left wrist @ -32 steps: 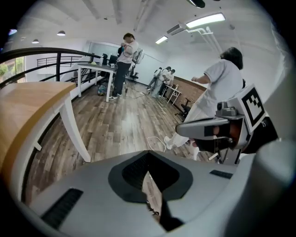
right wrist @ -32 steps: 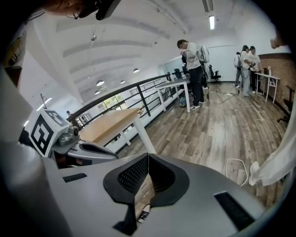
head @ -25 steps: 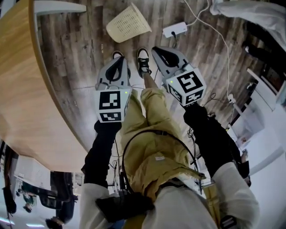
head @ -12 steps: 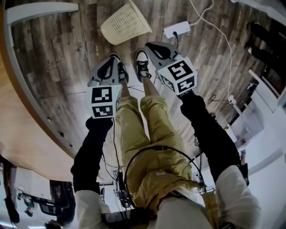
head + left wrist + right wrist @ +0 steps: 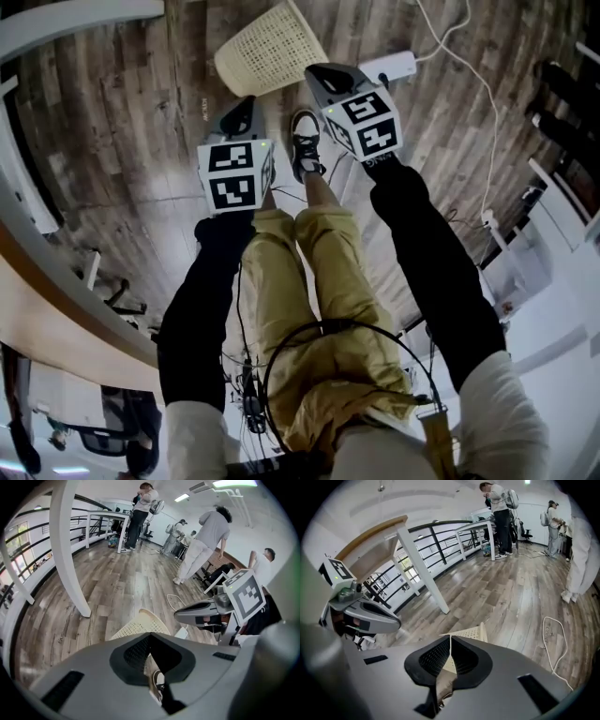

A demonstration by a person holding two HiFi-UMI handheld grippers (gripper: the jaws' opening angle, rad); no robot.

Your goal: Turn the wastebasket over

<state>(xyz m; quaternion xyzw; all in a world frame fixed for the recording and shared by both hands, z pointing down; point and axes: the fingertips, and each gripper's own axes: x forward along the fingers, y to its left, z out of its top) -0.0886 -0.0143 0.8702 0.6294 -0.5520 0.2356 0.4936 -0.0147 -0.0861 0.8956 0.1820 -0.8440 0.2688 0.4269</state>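
Now that both arms have dropped toward the floor [image 5: 122,122], we're a lot closer to the wastebasket [image 5: 270,49] than a second ago. Back then the grippers hung level with our shoes. Now the left gripper [image 5: 246,101] sits just under the basket's side and the right gripper [image 5: 313,71] is right beside its rim, though we can't tell if either is touching yet. Our read: the reach is nearly done and the flipping hasn't started.

Fingers on both grippers are pressed together with nothing between them. We'd guess they need to spread before we can grab the rim, unless we just nudge it over.

The basket itself hasn't budged. It's lying on its side on the wood floor ahead of our feet, near the white power strip [image 5: 389,66]. It's cream plastic lattice, tapered, with the wide mouth facing the strip. Both gripper views show it peeking over the jaw tips [image 5: 140,625] [image 5: 471,632]. It looks light, so it could skid.
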